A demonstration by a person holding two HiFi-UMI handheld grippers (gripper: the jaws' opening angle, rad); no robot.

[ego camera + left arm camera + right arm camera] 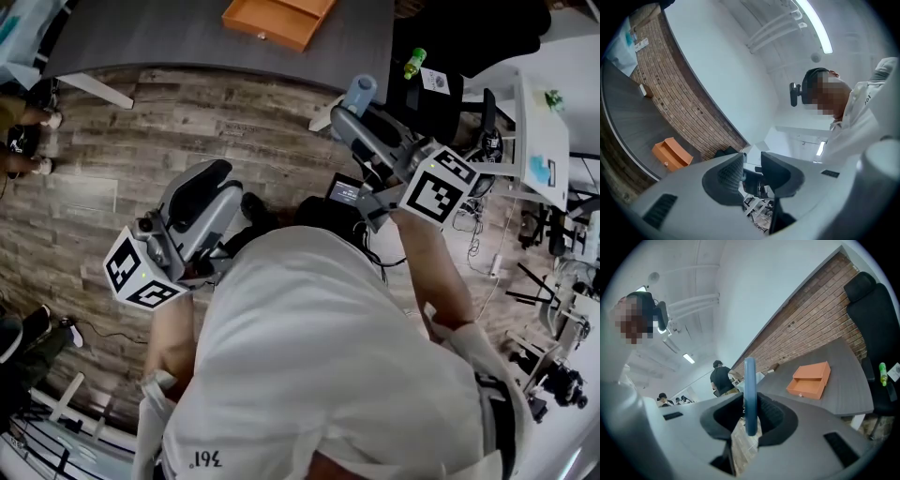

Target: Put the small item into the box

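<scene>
An orange box (pixel 278 19) with its drawer slid open lies on the dark grey table (pixel 169 37); it also shows in the left gripper view (pixel 670 153) and the right gripper view (pixel 810 379). My right gripper (pixel 352 105) is raised over the wooden floor short of the table, shut on a small light-blue round item (pixel 361 93). That item stands edge-on between the jaws (pixel 750 394). My left gripper (pixel 216 180) is held lower at the left. Its jaws (pixel 752 172) stand a little apart with nothing between them.
A black chair (pixel 441 56) with a green bottle (pixel 414 63) and a white card stands right of the table. A white desk (pixel 544 122) with cables and gear fills the right side. People's feet (pixel 28 141) show at the left, and people (pixel 719 378) stand far off.
</scene>
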